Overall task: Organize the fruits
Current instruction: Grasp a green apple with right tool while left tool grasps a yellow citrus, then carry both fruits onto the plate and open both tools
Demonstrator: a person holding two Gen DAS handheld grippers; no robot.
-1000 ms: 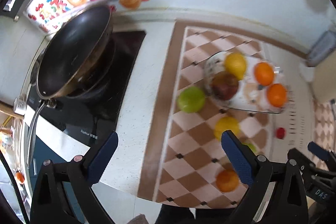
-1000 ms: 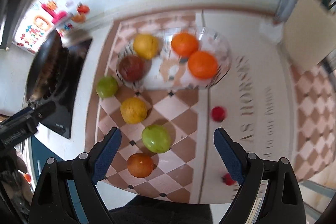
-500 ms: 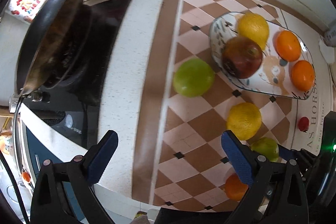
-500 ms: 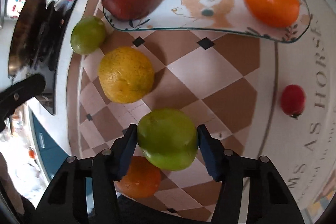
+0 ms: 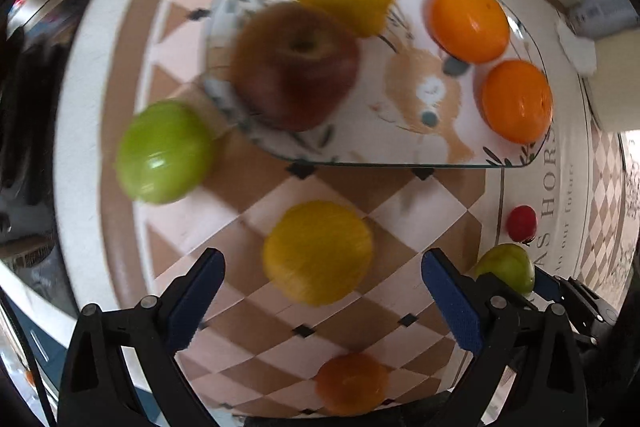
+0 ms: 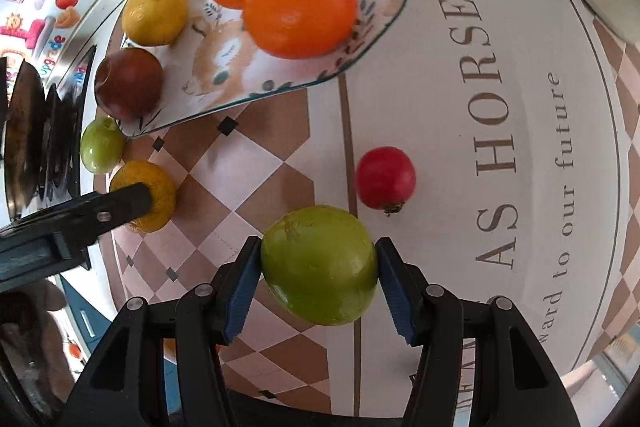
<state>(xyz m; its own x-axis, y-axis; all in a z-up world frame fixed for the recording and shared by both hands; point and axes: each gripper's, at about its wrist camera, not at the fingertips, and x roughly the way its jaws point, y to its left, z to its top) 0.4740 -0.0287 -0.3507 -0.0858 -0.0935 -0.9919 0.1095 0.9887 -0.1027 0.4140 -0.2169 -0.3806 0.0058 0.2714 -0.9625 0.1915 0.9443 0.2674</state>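
Green round apple [image 6: 320, 265], low in the frame, we pinch in our right gripper [image 6: 318, 283], bound for the painted ceramic plate [image 6: 376, 27]; our left gripper [image 5: 320, 291] spreads around a yellow citrus [image 5: 318, 251].

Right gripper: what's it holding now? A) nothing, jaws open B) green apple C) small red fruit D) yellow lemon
B. The right gripper is shut on the green apple, with a blue pad pressed against each side of it; the small red fruit lies apart on the mat beyond it.
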